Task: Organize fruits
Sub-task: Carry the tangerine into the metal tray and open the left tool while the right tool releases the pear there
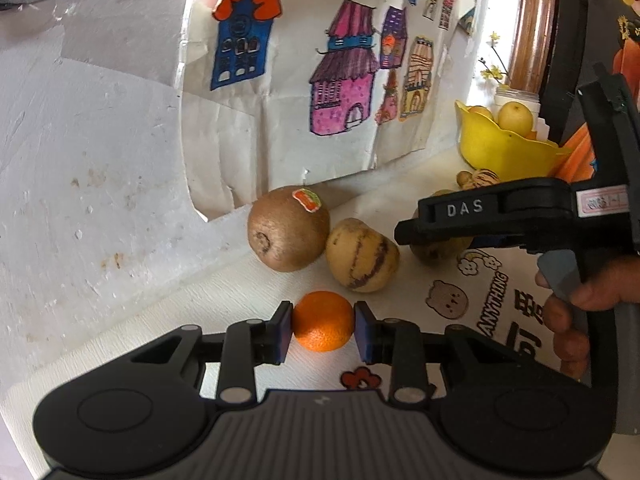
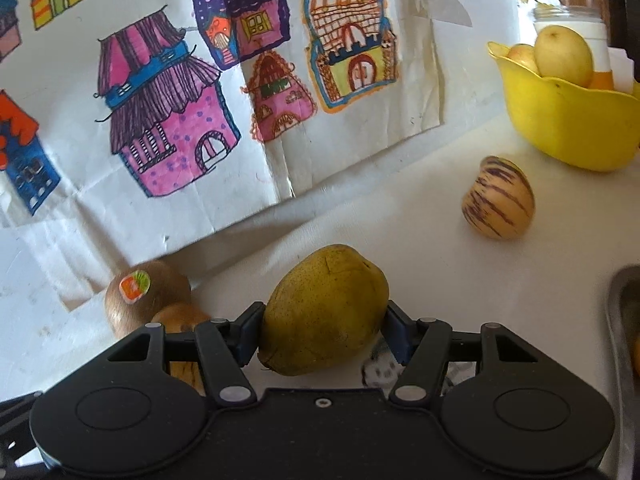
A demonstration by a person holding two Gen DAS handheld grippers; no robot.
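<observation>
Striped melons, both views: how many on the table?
2. One striped melon lies against the kiwi, just beyond the orange in the left jaws. The other sits alone in front of the yellow bowl. More may be hidden behind the right gripper.

A small round orange tangerine [image 1: 323,321] sits clamped between blue pads; a speckled yellow-green pear [image 2: 325,309], likewise gripped, lies near a brown stickered kiwi [image 1: 288,229].

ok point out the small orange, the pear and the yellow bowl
small orange [image 1: 323,321]: left wrist view, middle of its peel, between the pads
pear [image 2: 326,308]: right wrist view, centre of its speckled skin
yellow bowl [image 2: 568,120]: right wrist view, its outer wall
</observation>
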